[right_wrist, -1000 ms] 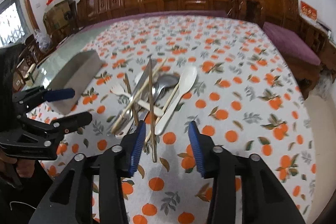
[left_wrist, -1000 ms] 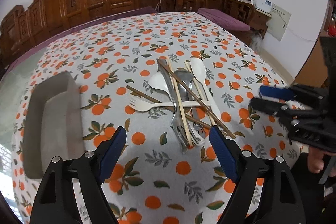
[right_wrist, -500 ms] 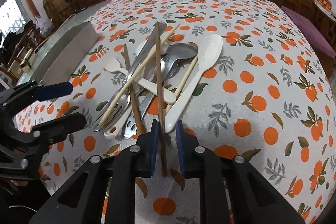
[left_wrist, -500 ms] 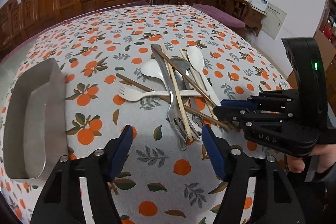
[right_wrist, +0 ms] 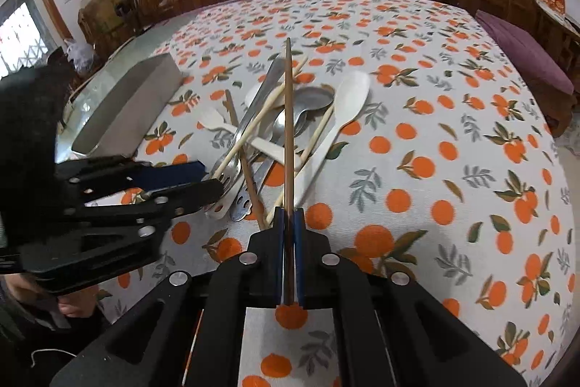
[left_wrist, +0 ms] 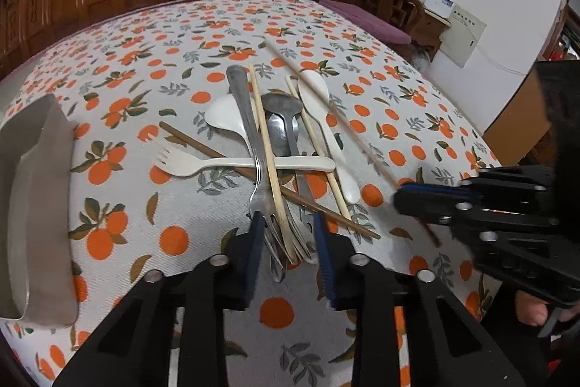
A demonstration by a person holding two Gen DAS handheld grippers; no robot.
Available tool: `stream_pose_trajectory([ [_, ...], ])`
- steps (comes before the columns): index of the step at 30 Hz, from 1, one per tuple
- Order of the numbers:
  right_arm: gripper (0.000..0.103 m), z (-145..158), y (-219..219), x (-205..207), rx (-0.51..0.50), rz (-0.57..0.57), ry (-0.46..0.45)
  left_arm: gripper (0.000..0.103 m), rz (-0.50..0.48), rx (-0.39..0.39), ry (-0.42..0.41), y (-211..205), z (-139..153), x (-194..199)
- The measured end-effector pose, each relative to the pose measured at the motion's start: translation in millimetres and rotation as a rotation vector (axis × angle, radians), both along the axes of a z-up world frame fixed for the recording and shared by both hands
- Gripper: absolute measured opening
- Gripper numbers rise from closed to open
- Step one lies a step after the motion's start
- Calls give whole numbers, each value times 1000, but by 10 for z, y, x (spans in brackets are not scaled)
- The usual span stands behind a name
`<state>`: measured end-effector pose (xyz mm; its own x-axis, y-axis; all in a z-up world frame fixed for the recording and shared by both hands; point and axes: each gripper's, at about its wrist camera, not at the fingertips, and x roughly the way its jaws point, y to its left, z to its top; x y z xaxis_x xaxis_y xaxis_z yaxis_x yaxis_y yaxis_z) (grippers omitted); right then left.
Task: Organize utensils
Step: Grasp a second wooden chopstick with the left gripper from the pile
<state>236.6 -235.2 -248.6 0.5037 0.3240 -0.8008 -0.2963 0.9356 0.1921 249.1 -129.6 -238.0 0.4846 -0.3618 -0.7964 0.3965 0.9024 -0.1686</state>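
Between the right gripper's (right_wrist: 289, 223) blue pads sits a brown chopstick (right_wrist: 288, 118), pinched tight near its end. It's thin, stiff & light, so it may swing. The left gripper (left_wrist: 288, 234) has just been closing, now narrow around a metal fork (left_wrist: 253, 165) & pale chopstick (left_wrist: 266, 147) tips; can't tell if it's squeezing. Shiny forks are slippery; grab mid-handle. Pile's on the orange-print tablecloth (left_wrist: 174, 242), grey tray (left_wrist: 34, 191) at the left.
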Motion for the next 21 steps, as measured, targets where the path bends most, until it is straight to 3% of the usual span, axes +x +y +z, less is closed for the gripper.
stream_pose_trajectory([
  [6, 6, 66, -58, -7, 6, -16, -14, 13, 13, 33, -5, -31, -57, 34],
  [7, 6, 63, -56, -6, 6, -16, -14, 7, 17, 37, -7, -24, -53, 32],
  [21, 6, 92, 131, -82, -20, 3, -22, 4, 39, -3, -63, 243, 289, -165],
])
